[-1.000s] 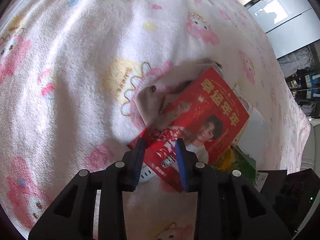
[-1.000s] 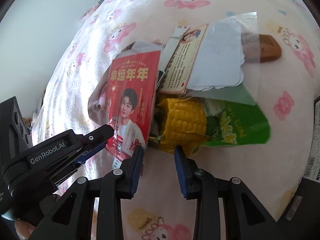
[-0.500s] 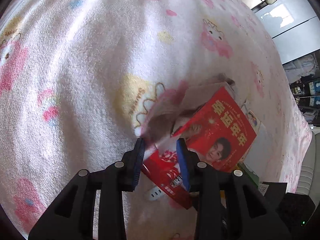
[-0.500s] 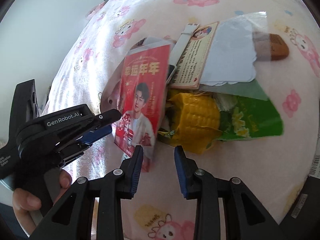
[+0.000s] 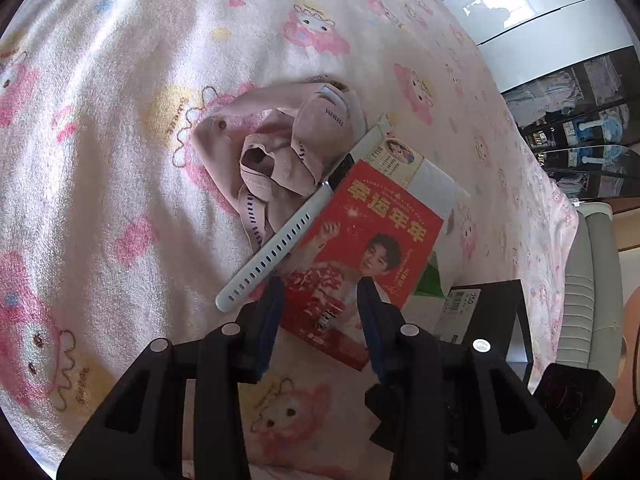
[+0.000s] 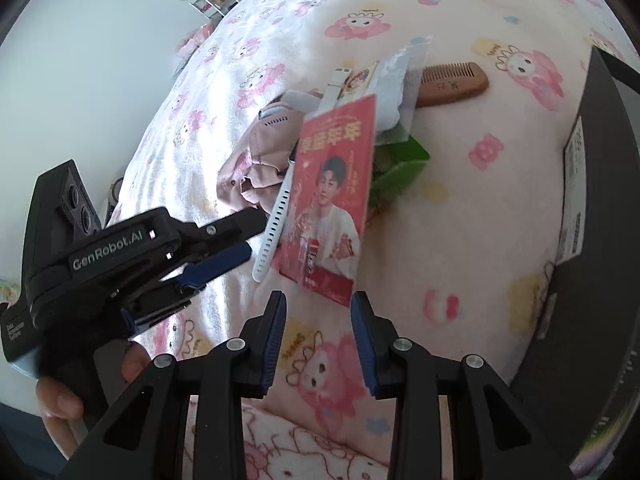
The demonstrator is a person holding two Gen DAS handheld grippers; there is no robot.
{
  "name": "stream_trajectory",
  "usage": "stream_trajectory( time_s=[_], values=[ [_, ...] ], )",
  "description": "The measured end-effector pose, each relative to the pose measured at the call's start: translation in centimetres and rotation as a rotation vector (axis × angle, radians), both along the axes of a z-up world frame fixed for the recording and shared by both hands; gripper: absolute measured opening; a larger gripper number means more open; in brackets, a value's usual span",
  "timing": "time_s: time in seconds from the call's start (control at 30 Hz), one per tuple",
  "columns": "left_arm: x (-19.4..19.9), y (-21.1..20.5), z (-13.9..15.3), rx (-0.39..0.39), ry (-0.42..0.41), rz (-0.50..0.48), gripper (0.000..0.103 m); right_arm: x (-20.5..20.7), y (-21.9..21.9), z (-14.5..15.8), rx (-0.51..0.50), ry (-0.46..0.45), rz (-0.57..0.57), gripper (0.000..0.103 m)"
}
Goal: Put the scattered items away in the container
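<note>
Red card (image 6: 332, 196) stands tilted up off the blanket (image 5: 120, 120), white watch strap (image 5: 276, 248) beside it; left gripper (image 5: 320, 300) just opening, right gripper (image 6: 318, 312) released, both empty

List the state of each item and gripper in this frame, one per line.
Left gripper: jaws have just been opening, empty, over the red packet's near end.
Right gripper: open, empty.
Red packet: lying on the pile, released.
White watch strap: lying stretched out beside the packet.
Pink cloth: crumpled on the blanket.
Wooden comb: lying flat, partly under a clear bag.
Black box: on the blanket; inside not visible.
</note>
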State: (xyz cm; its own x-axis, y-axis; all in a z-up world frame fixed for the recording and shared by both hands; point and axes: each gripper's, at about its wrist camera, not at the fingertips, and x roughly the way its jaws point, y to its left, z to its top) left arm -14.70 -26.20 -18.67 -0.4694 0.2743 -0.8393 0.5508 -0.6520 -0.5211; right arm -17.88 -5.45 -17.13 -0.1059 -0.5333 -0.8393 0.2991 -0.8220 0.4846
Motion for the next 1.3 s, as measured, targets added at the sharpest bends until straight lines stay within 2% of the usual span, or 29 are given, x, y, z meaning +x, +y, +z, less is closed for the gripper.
stream_trajectory(
  time_s=[0.1,0.17,0.23,0.3,0.43,0.47,0.6,0.63,0.7,0.77,0.8,0.9,1.0,1.07,1.13,1.2,1.3],
  values=[
    [-1.6,0.0,-1.0,-0.046,-0.053,0.025,0.038,-0.4,0.4,-0.4,0.048,-0.001,-0.038,0.031],
    [-2.0,0.0,-1.4,-0.044,-0.068,0.019,0.038,-1.0,0.4,-0.6,0.034,0.012,-0.046,0.031],
    [-2.3,0.0,-1.8,-0.033,-0.069,0.010,0.038,-1.7,-0.4,-0.8,0.064,0.034,-0.047,0.031],
    [-2.6,0.1,-2.2,0.003,-0.064,0.001,0.040,-2.3,-0.7,-1.0,0.076,0.046,-0.052,0.031],
    [-2.1,-0.2,-2.6,0.026,-0.078,0.001,0.041,-4.1,-2.0,-2.9,0.094,0.023,-0.070,0.031],
    [-2.1,-0.1,-2.7,0.037,-0.076,-0.006,0.041,-4.2,-2.0,-3.2,0.081,0.011,-0.070,0.027],
    [-1.5,0.3,-2.6,0.168,-0.015,-0.044,0.041,-3.1,-2.0,-3.1,0.039,0.026,-0.062,0.018],
    [-1.1,0.3,-2.1,0.163,-0.002,-0.033,0.041,-2.6,-1.9,-2.9,0.034,0.031,-0.060,0.016],
    [-0.5,0.1,-1.0,0.089,0.014,-0.003,0.041,-1.6,-1.6,-2.5,0.018,0.034,-0.061,0.016],
    [-0.4,0.0,-0.5,0.032,0.009,0.018,0.041,-1.2,-1.6,-2.3,0.036,0.048,-0.071,0.016],
    [-0.5,0.0,-0.8,0.027,-0.007,0.018,0.041,-1.2,-1.7,-2.1,0.058,0.064,-0.079,0.016],
    [-1.3,0.0,-2.1,0.068,-0.050,-0.001,0.041,-2.1,-1.7,-1.2,0.109,0.117,-0.119,0.016],
    [-1.5,0.0,-2.7,0.056,-0.076,-0.023,0.045,-3.9,-2.1,-1.4,0.133,0.107,-0.112,0.016],
    [-1.7,0.2,-2.9,0.050,-0.082,-0.033,0.054,-4.7,-2.4,-1.9,0.130,0.090,-0.095,0.016],
    [-1.7,0.2,-3.0,0.061,-0.076,-0.035,0.059,-5.0,-2.4,-2.1,0.087,0.065,-0.065,0.016],
    [-1.5,0.1,-3.0,0.068,-0.072,-0.036,0.058,-5.0,-2.8,-2.5,0.057,0.040,-0.044,0.016],
    [-1.0,0.0,-2.6,0.099,-0.041,-0.049,0.053,-4.1,-2.7,-1.9,0.060,0.080,-0.024,0.011]
  ],
)
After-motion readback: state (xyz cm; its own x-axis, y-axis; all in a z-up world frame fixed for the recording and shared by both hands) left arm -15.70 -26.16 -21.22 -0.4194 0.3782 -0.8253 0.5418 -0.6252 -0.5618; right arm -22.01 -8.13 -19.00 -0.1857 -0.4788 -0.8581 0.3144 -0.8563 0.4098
